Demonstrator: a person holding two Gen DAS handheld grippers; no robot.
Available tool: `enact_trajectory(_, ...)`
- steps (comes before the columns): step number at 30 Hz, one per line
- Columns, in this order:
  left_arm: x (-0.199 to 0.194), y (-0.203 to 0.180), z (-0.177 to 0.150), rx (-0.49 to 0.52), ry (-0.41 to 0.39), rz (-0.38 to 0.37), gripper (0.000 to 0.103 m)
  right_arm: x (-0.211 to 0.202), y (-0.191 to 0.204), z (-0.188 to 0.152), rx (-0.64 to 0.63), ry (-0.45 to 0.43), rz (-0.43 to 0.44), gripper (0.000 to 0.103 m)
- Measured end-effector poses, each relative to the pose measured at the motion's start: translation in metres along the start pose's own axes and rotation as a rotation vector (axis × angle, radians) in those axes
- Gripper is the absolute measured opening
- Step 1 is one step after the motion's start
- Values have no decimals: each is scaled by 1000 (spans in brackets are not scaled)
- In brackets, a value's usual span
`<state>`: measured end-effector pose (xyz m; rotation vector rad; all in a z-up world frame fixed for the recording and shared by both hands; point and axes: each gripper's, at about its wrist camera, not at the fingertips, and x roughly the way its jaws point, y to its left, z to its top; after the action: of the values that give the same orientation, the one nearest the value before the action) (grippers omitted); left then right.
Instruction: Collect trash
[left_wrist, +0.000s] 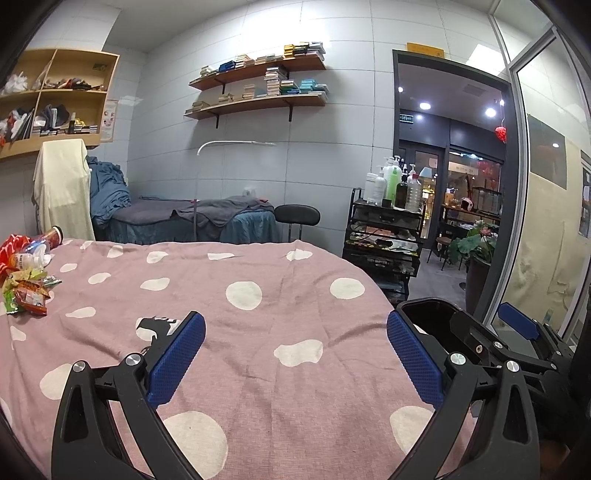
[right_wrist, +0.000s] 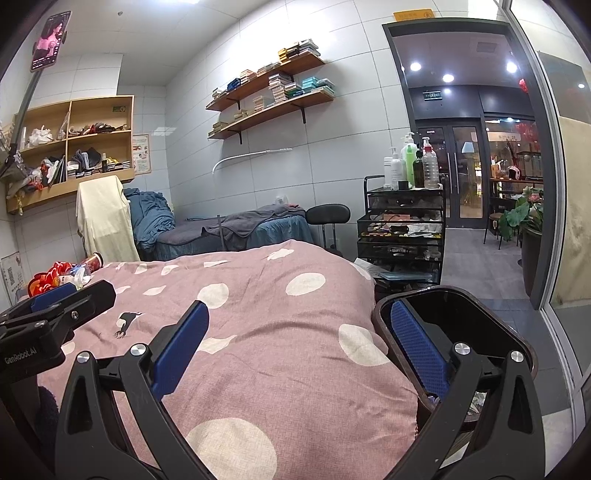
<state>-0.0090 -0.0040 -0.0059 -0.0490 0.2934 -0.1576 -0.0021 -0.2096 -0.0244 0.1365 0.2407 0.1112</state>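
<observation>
Left gripper (left_wrist: 295, 354): spread wide, nothing between the blue pads, poised low over the spotted blanket (left_wrist: 258, 332).
Right gripper (right_wrist: 299, 347): also released, gaping wide, gripping nothing; left finger over the blanket, right finger over the mouth of the black bin (right_wrist: 491, 317).
Trash pile (left_wrist: 26, 273): far off to the left gripper's front-left, at the blanket's far left edge; crumpled wrappers in red, green and orange, touching one another.
Same pile from the right wrist view (right_wrist: 59, 278): ahead and far left, partly hidden behind the left gripper's body.
Red cup (left_wrist: 51, 236): lying tipped on its side just beyond the wrappers, at the far corner of the blanket.
Black bin: just right of the left gripper, hard against the blanket's right edge; rim visible, contents too dark to make out.
Blanket: pink with white blotches, lightly creased, small black animal print just ahead of the left gripper's left pad.
Beyond the blanket: second bed in blue and grey covers (left_wrist: 207, 218), black stool (left_wrist: 297, 216) beside it.
Ahead to the right: black trolley (left_wrist: 384, 236) topped with bottles, standing near the open doorway.
On the wall: two wooden shelves (left_wrist: 258, 88) stacked with small boxes, well above and ahead.
</observation>
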Motion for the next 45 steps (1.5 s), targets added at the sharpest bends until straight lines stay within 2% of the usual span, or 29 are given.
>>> enact_trajectory(8,1,1,0,2,-7,3,98,1,-1,0,7,3,-7,98)
enact_trajectory(45,15,12,-5,-10,54,22,98,17,0,-3,32,56,-17,98)
